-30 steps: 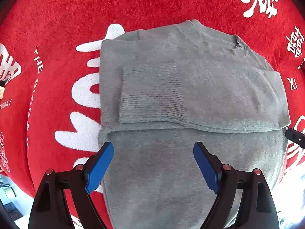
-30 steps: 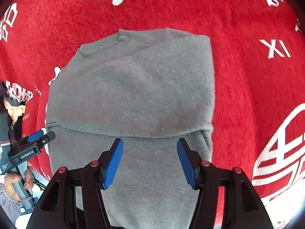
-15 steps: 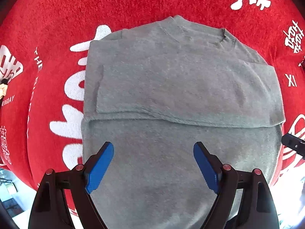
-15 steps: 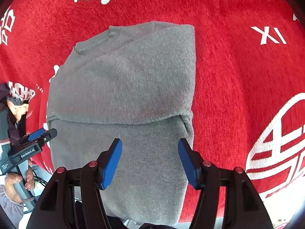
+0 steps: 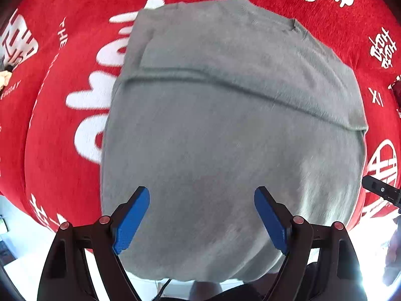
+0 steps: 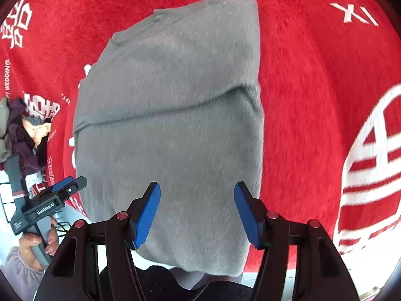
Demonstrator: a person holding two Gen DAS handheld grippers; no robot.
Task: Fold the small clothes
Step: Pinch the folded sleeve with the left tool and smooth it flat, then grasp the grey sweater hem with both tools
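A grey knit sweater (image 5: 225,130) lies flat on a red cloth with white print (image 5: 62,125), sleeves folded in across the chest, collar at the far end. Its hem hangs over the near table edge. My left gripper (image 5: 201,215) is open and empty, above the sweater's lower part. My right gripper (image 6: 196,212) is open and empty, above the same sweater (image 6: 170,115) near its right side. The left gripper also shows at the left of the right wrist view (image 6: 50,200), held by a hand.
The red cloth (image 6: 313,100) covers the table to the right. A pile of dark clothes (image 6: 22,130) lies at the far left. The table's near edge runs just below both grippers.
Both grippers have drawn back toward the near edge and stayed open. The sweater's hem now fills the view under them; the folded sleeve cuff at left has passed out of sight.
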